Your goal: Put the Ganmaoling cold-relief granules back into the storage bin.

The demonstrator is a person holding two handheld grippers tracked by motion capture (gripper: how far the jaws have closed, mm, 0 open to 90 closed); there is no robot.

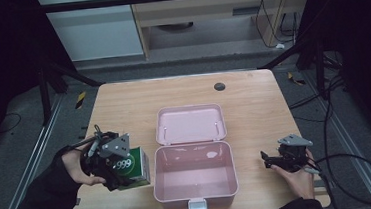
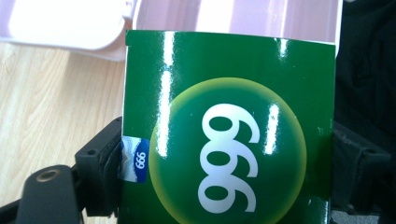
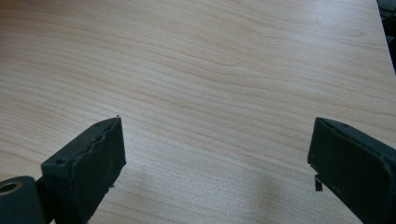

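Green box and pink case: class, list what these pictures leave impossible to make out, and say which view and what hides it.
- Green box, left gripper view: lower end cut off by the frame's bottom edge; side faces covered by the left claw.
- Same box, high view: small print too small; claw and hand cover part.
- Pink case, left gripper view: mostly behind the box.
- Round dark thing, high view: too small to identify.

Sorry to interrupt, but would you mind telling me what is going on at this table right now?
A person works with two hand-held grippers at a wooden table. The left gripper is shut on a green box marked 999, just left of an open pink case whose lid lies flat behind it. The case looks empty. The right gripper rests open on the table to the case's right, holding nothing.
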